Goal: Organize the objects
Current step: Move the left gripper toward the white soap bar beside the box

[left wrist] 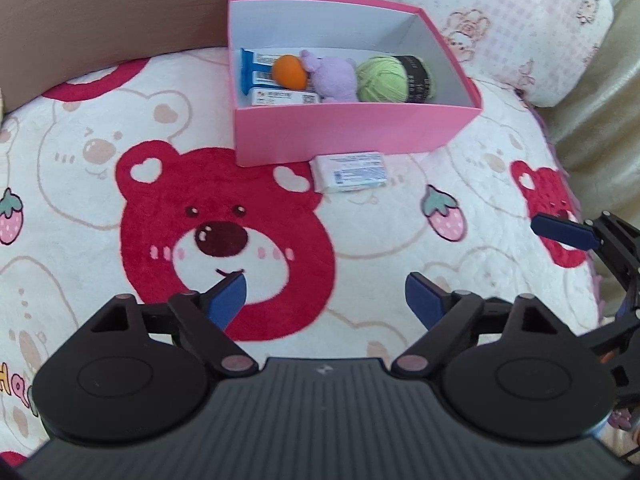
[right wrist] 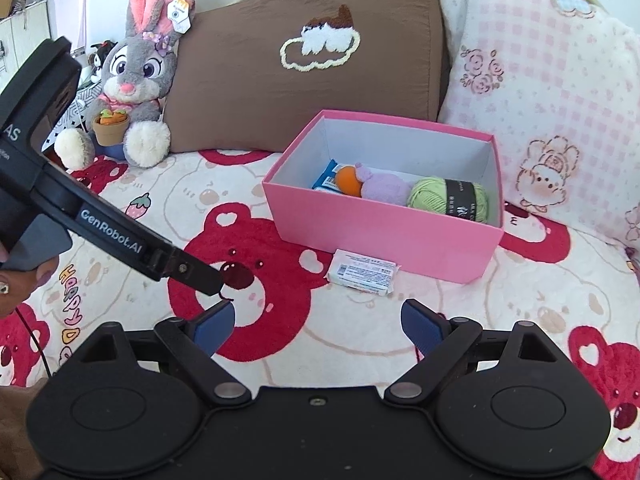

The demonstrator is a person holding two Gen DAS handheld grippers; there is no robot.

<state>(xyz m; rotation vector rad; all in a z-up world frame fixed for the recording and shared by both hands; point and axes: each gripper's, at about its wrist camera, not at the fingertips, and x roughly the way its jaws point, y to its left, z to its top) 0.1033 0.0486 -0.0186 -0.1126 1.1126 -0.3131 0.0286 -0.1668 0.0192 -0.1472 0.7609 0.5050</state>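
Tissue packet, small, flat and white with a pale pink face and a printed label, lies on the bear-print bed blanket just in front of the pink box. Inside the box we see a blue packet, orange ball, purple plush and green yarn. Well short of the box, our left gripper and right gripper gape wide, empty.

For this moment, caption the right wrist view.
Open right gripper over bear-print blanket, facing white packet beside filled pink box.
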